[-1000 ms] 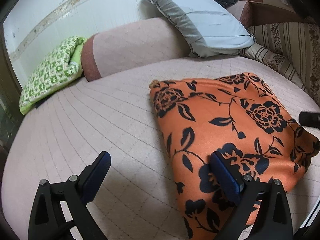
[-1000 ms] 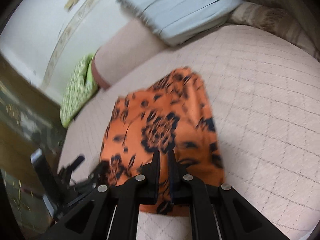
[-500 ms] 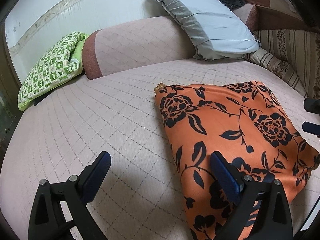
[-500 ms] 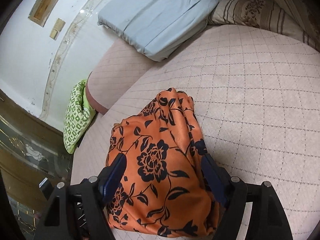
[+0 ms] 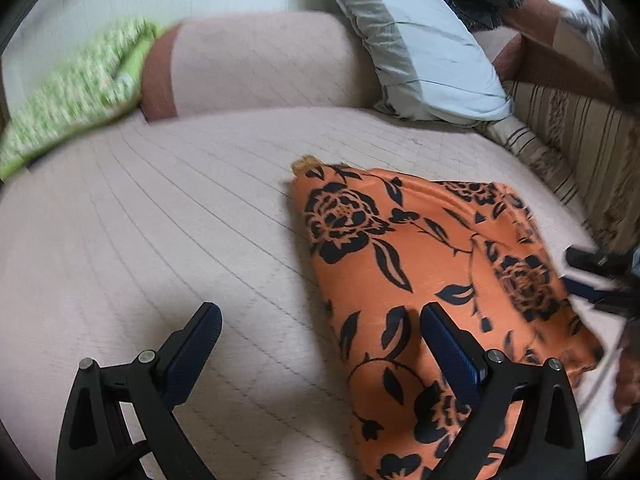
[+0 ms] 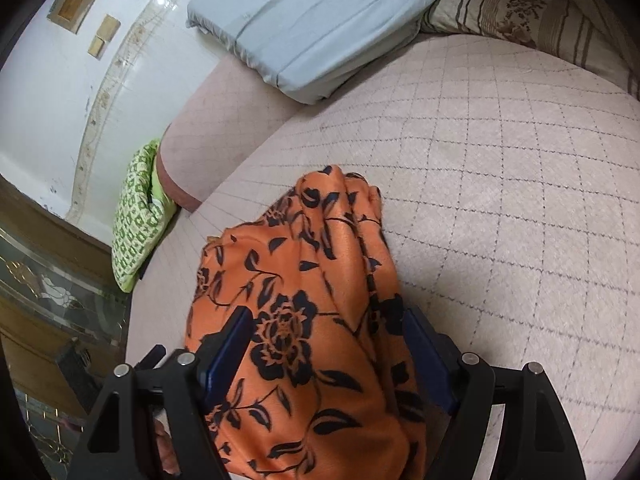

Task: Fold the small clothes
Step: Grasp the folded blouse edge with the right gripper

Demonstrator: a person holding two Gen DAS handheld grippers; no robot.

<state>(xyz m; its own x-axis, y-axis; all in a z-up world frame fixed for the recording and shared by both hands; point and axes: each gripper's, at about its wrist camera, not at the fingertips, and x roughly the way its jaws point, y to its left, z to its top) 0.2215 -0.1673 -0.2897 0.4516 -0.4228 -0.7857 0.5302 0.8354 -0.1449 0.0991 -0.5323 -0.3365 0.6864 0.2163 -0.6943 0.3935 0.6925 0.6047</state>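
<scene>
An orange garment with black flowers (image 5: pixel 432 280) lies folded on the pink quilted bed (image 5: pixel 160 240). My left gripper (image 5: pixel 320 348) is open, low over the bed, its right finger above the garment's near left edge. In the right wrist view the same garment (image 6: pixel 304 320) lies between the fingers of my right gripper (image 6: pixel 328 344), which is open and straddles the garment's near end. The right gripper's tips show at the right edge of the left wrist view (image 5: pixel 596 280).
A pink bolster (image 5: pixel 256 64) runs along the back of the bed. A grey-blue pillow (image 5: pixel 424 40) leans at the back right and a green patterned cushion (image 5: pixel 72 92) at the back left. Striped cushions (image 5: pixel 580 148) line the right side. A white wall (image 6: pixel 60 92) lies beyond.
My right gripper went from shut to open and now straddles the garment's near end. The left gripper stayed open and shifted slightly; the garment lies flat, released.
</scene>
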